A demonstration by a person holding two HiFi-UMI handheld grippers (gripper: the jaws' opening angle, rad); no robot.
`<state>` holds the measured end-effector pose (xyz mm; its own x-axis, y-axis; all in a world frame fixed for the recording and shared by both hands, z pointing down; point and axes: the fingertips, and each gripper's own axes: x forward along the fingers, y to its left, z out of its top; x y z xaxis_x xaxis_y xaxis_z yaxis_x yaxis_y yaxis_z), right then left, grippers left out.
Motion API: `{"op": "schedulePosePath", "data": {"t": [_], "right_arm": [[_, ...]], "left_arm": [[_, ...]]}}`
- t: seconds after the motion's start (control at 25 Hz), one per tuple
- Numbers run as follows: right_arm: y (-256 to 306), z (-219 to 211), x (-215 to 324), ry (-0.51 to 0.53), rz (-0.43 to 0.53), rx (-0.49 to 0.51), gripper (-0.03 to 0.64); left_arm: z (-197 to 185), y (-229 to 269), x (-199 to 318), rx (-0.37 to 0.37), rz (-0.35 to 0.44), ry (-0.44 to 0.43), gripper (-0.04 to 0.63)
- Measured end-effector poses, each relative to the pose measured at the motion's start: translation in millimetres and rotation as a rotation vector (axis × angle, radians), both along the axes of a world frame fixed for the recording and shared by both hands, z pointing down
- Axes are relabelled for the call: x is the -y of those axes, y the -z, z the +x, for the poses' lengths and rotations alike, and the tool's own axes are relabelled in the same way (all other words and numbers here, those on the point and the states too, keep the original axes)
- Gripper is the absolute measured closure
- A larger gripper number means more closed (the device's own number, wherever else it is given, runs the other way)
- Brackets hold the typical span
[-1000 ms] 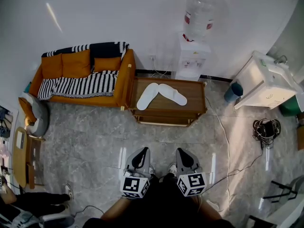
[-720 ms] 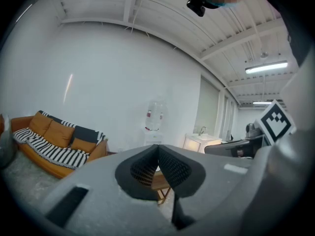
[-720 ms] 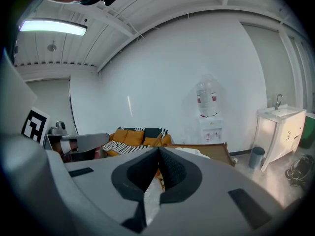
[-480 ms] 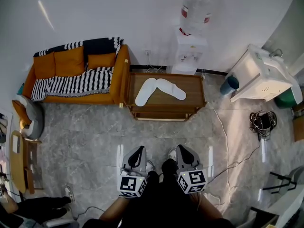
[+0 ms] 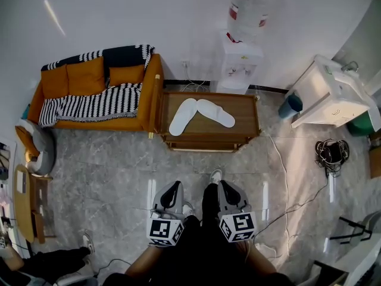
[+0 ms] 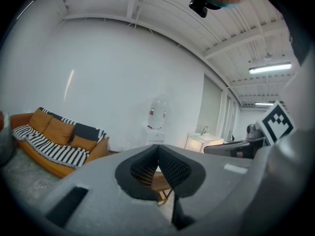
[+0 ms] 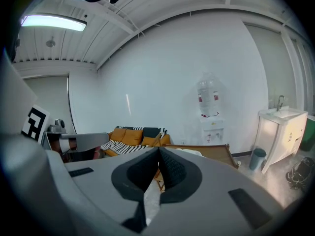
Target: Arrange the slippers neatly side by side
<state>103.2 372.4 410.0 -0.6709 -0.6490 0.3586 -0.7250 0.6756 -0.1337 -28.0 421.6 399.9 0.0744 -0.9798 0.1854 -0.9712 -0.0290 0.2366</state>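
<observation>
White cloth slippers (image 5: 183, 117) are laid in a V on the brown wooden worktop (image 5: 245, 109). Fingers of the left gripper (image 5: 174, 187) and right gripper (image 5: 225, 186) are pressed together.

Orange sofa (image 5: 95, 91), water dispenser (image 5: 243, 52), marble floor (image 5: 107, 165)

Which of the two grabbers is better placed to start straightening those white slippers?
Probably the right gripper: the right slipper on the table lies more askew, on that side. The left gripper is equally far; both are shut.
</observation>
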Motion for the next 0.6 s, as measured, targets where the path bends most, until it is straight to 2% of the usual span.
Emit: {"op": "schedulePosePath", "data": {"t": [0.6], "right_arm": [[-12.8,-17.9,150.9,0.055,-0.045,-0.003,0.605]], "left_arm": [[-3.3,0.5,148.2,0.016,-0.030,0.005,0.578]]}}
